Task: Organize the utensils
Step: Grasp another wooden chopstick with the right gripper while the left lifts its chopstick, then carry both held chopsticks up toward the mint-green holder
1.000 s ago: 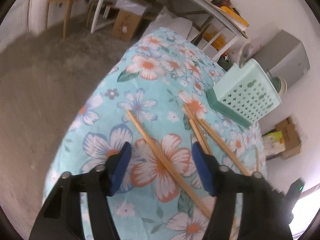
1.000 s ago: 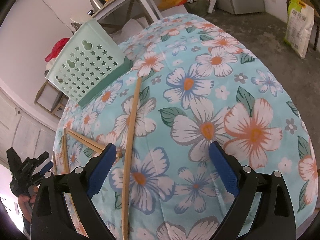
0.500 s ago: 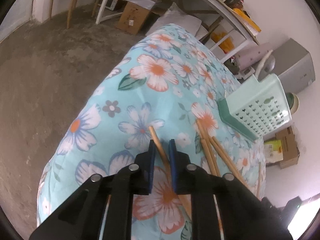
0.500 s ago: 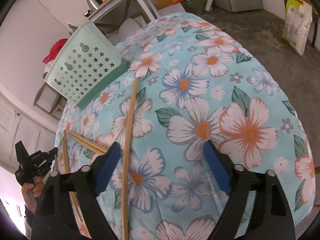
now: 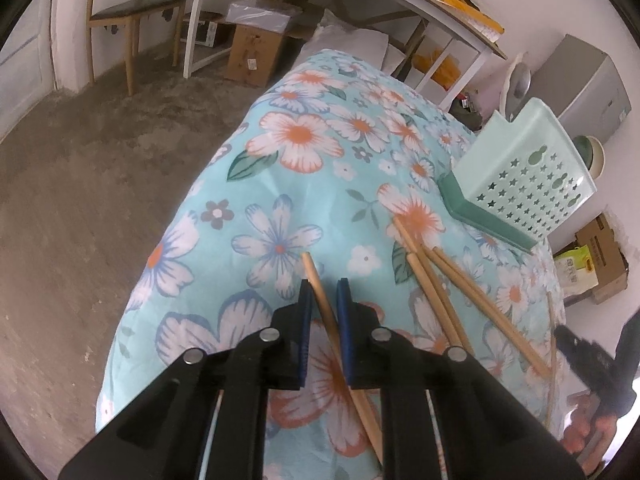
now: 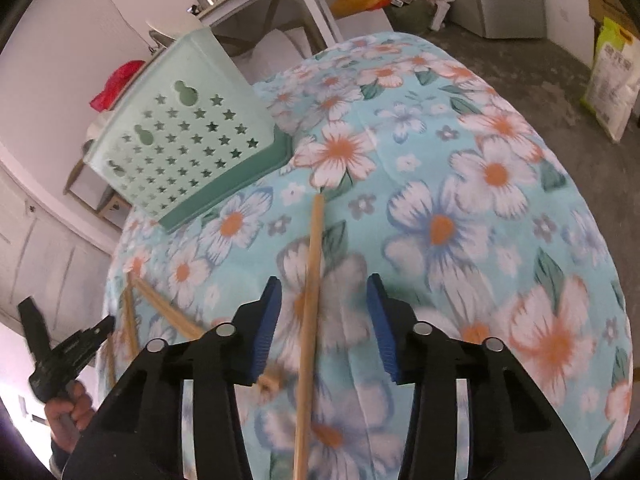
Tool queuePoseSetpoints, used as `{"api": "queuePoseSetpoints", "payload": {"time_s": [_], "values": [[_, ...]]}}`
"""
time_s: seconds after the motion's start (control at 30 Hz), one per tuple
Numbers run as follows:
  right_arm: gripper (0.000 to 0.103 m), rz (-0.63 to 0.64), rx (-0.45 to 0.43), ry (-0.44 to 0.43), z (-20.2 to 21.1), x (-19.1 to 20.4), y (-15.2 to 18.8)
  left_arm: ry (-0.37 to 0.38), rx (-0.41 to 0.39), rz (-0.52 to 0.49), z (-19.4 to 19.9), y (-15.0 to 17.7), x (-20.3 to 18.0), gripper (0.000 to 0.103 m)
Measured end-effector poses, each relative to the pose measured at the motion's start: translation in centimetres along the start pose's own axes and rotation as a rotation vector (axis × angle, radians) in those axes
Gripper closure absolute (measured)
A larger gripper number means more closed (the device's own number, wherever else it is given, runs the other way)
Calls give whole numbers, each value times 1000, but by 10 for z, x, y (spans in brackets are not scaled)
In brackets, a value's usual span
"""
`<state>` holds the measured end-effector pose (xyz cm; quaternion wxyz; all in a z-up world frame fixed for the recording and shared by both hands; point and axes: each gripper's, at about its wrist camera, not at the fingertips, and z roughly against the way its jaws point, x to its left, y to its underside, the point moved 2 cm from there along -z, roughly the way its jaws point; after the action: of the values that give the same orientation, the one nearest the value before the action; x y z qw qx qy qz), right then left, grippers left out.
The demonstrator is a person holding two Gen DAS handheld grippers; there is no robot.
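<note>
Chopsticks are lying scattered on the floral cloth covering the bench, near the green perforated basket. One chopstick is sitting clamped in the left claw, whose jaws have just been closing on it. Another chopstick is lying between the right claw jaws, which have been closing but are standing apart from it

Concrete floor, wooden chair
</note>
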<state>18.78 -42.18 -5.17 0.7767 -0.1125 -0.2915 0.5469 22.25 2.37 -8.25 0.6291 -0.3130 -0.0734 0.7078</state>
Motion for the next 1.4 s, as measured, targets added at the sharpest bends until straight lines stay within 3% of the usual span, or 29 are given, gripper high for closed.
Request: {"api": "queuePoseSetpoints", "payload": {"time_s": [0.13, 0.2, 0.3, 0.77, 1.0, 1.4], "values": [[80, 37, 8, 53, -17, 6, -9, -22, -3, -26, 0, 1, -4, 91], [96, 41, 4, 57, -19, 7, -10, -26, -1, -26, -1, 0, -4, 91], [98, 35, -2, 42, -16, 8, -10, -34, 1, -31, -1, 0, -5, 91], [98, 9, 5, -6, -12, 9, -12, -69, 39, -74, -8, -6, -11, 92], [98, -14, -57, -43, 17, 6, -11, -15, -17, -41, 11, -15, -14, 97], [98, -34, -181, -132, 72, 17, -14, 64, -169, -58, 80, -39, -29, 98]]}}
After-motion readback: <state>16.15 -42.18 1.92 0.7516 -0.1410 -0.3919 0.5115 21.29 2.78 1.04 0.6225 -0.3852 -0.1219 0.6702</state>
